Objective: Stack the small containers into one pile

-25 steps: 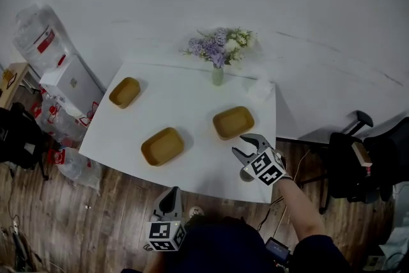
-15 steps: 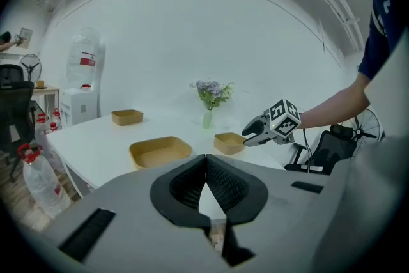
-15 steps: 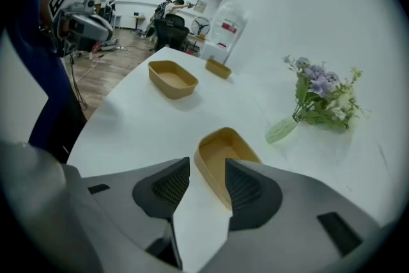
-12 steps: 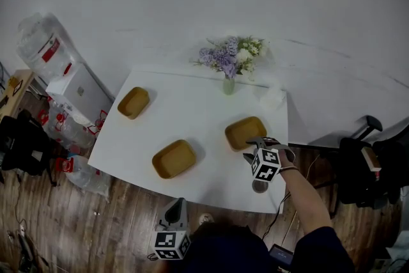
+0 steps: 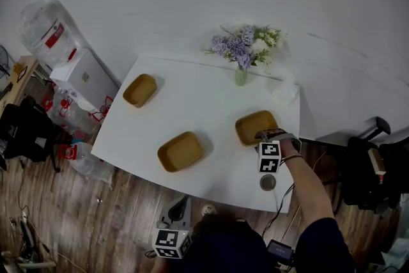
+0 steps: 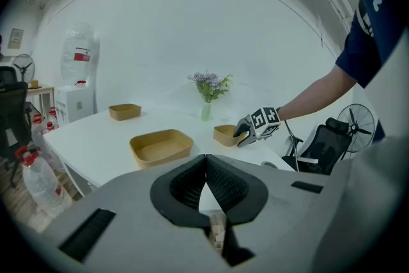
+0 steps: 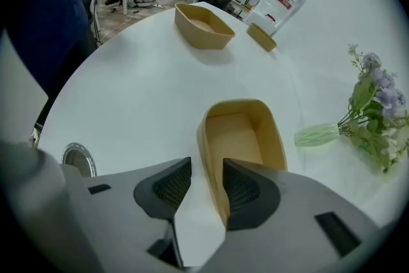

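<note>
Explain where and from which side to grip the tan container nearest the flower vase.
Pinch its thin side wall from above, one jaw inside, one outside: the tan container sits upright and open-topped, so the rim is exposed. The right gripper straddles that wall, jaws apart.

Container (image 7: 243, 134): nearest end hidden behind right gripper (image 7: 206, 163). Flowers (image 7: 377, 109): far side cut by picture edge. Water bottle (image 5: 41, 32): label print too small to read

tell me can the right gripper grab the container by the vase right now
Probably yes: on the right gripper the open fingers straddle a wall of that container, nothing else between them.
</note>
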Demonstrator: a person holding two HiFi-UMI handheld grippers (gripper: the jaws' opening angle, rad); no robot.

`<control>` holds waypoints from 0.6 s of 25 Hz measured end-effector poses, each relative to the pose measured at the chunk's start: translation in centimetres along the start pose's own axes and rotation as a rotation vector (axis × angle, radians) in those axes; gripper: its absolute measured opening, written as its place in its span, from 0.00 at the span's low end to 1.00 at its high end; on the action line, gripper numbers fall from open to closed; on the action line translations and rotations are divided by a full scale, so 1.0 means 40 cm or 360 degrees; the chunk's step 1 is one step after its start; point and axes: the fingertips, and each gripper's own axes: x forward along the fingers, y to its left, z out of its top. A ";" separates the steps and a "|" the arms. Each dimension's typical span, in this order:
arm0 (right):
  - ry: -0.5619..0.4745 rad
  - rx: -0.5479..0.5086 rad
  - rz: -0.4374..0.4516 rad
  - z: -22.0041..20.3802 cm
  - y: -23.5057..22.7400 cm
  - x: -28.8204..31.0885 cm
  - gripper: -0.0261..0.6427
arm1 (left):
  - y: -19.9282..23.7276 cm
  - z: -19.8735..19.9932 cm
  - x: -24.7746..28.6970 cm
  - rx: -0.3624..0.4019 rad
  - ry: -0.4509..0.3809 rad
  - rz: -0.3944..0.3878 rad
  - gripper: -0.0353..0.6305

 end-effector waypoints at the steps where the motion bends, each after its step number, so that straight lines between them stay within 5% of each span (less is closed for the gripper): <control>1: 0.0011 -0.0021 -0.0005 0.000 0.000 0.005 0.30 | 0.003 -0.003 0.001 -0.0009 0.0003 -0.0006 0.08; 3: 0.0019 -0.0047 -0.0026 0.002 -0.004 0.010 0.15 | 0.009 -0.006 0.003 -0.0026 0.0006 -0.0005 0.08; 15: -0.0001 -0.0160 -0.0102 0.029 -0.004 -0.017 0.12 | -0.001 0.014 0.019 -0.0040 -0.0011 -0.0013 0.08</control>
